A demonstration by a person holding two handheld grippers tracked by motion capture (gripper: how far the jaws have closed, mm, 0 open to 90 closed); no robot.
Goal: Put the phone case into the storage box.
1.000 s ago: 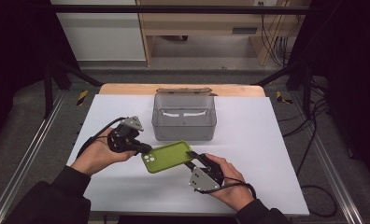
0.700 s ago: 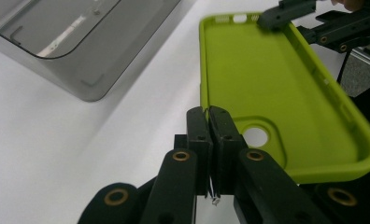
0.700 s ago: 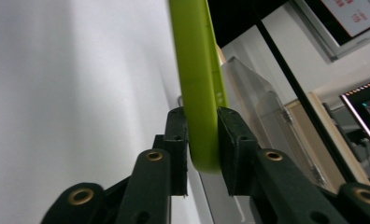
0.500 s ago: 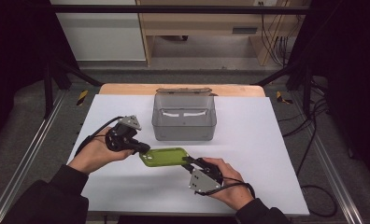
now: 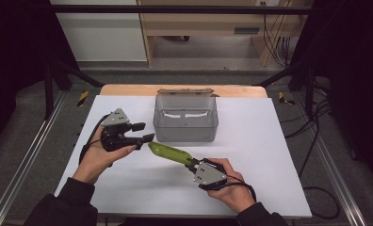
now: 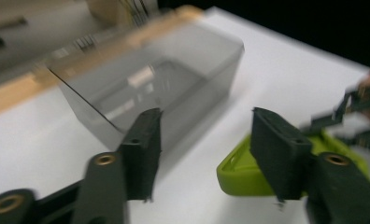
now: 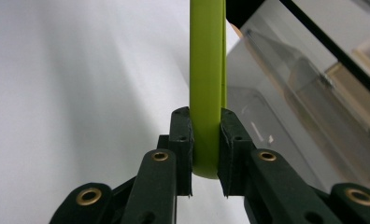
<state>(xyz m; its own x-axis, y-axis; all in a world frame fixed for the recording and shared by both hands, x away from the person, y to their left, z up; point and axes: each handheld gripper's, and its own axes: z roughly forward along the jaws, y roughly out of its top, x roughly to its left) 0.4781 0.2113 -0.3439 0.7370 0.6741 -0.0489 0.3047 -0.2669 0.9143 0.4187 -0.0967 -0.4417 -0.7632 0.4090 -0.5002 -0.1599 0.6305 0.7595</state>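
High cam looks down over table; both gripper cams sit close, sharing grey bin (image 5: 185,118) w/ it.

Thing: a lime-green phone case (image 5: 169,152), the piece you are handling.
Look: soft, rounded edges, with a hollow inner side and a raised rim in your left gripper view (image 6: 241,170).
Pose: turned on edge, seen edge-on as a narrow strip.
Place: just in front of the clear plastic bin (image 5: 185,118), above the white tabletop (image 5: 250,141).
Hold: one end is pinched between your right gripper (image 5: 192,163) pads.
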